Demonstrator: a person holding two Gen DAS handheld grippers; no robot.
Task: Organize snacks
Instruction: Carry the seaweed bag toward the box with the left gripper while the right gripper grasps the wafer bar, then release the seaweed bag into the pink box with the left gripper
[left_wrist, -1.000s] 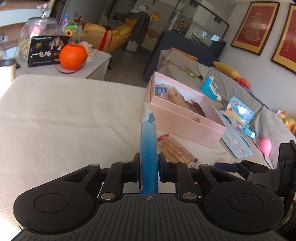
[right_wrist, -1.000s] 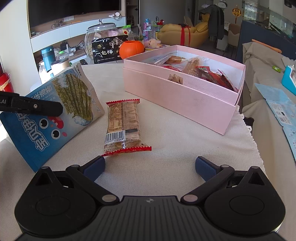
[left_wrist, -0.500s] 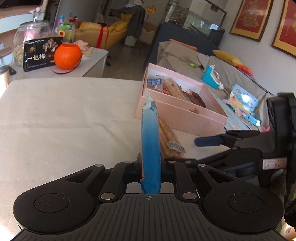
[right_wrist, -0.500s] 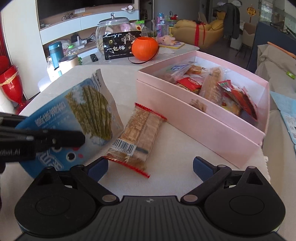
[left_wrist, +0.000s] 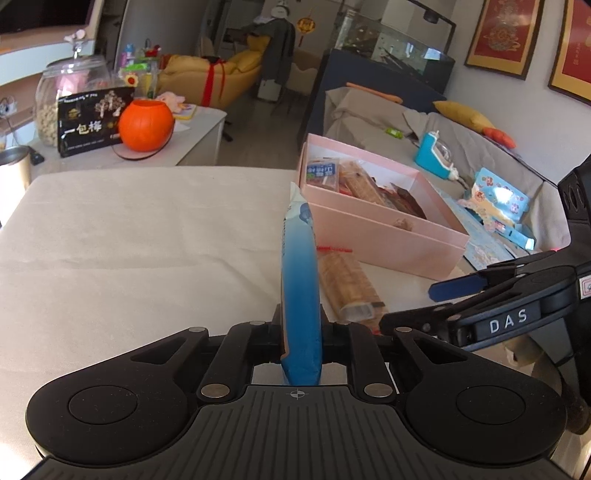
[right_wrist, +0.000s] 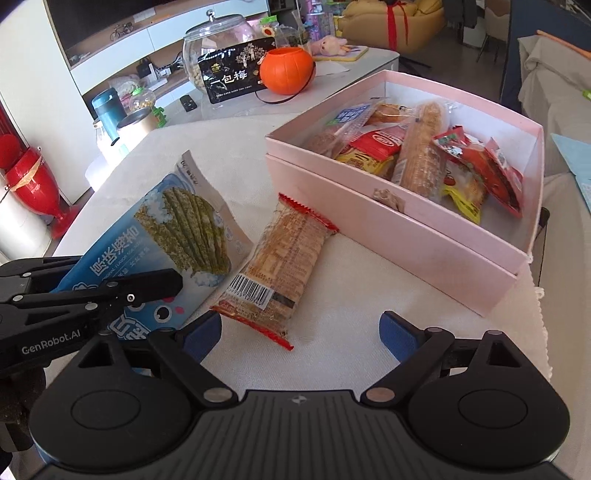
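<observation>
Our left gripper (left_wrist: 300, 328) is clamped tight on the blue seaweed-snack bag (left_wrist: 299, 280), held edge-on above the cloth-covered table (left_wrist: 129, 236), so its print shows only from the right wrist view. Our right gripper (right_wrist: 300, 334) stands wide with nothing between the jaws, just above the near end of the cracker packet (right_wrist: 280, 258) lying beside the pink box (right_wrist: 406, 236). The box's snacks overlap; several labels are unreadable.
</observation>
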